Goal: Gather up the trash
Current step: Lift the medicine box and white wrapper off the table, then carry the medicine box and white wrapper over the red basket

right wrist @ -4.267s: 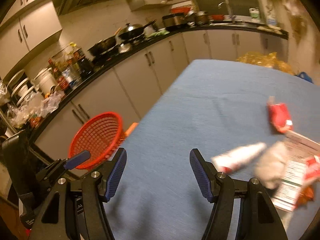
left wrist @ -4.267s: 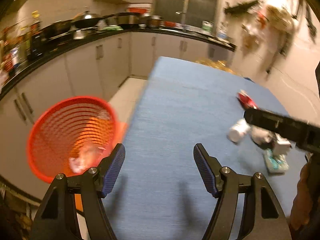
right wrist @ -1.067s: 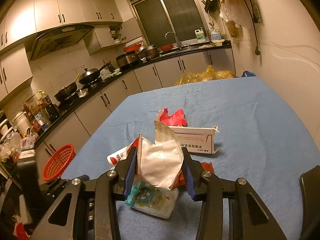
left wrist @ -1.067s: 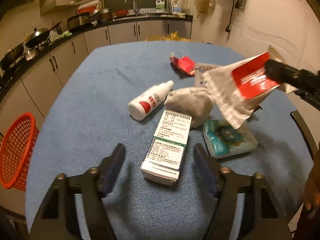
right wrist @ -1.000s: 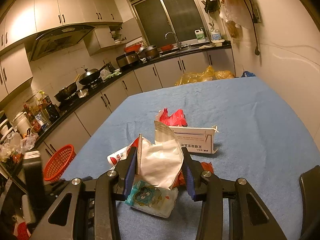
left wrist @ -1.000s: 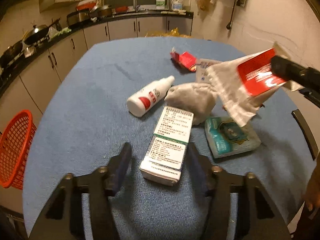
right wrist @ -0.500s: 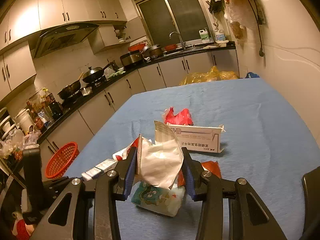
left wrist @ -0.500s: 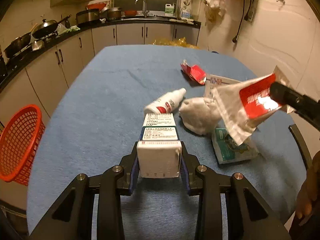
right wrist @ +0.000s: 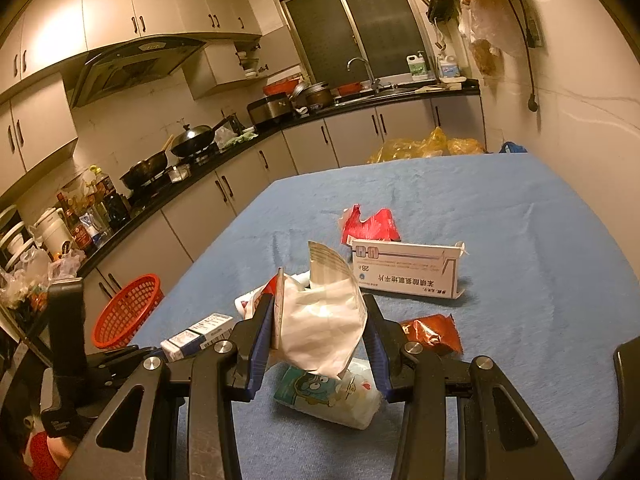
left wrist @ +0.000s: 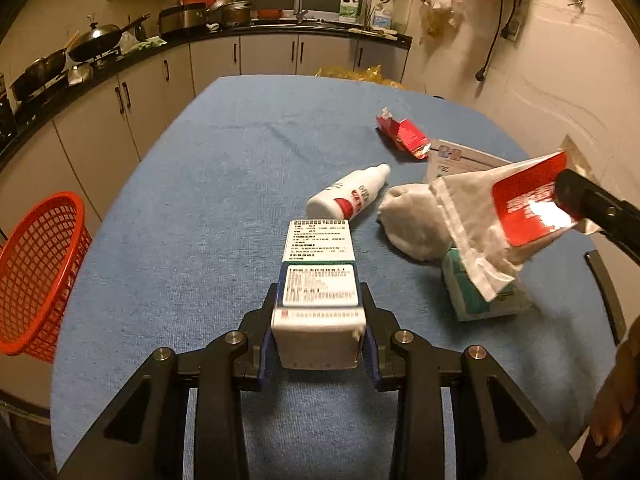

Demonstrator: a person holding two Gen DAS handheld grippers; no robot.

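Left wrist view: left gripper (left wrist: 319,332) jaws clamped on a rectangular cardboard box (left wrist: 319,284), above the fuzzy blue table (left wrist: 192,216).
Right gripper (right wrist: 318,344): jaws pinch a crinkled paper wrapper (right wrist: 320,320).
Basket (left wrist: 34,272): red plastic mesh, beside the table.

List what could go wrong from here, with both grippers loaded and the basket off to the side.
1. The left gripper clamps only the near end of the medicine box; swung toward the red basket, the long overhang might twist loose.
2. The right gripper pinches a limp, crumpled wrapper, which may slip out.
3. The basket sits beyond the table edge, so an early release would likely land on the floor.
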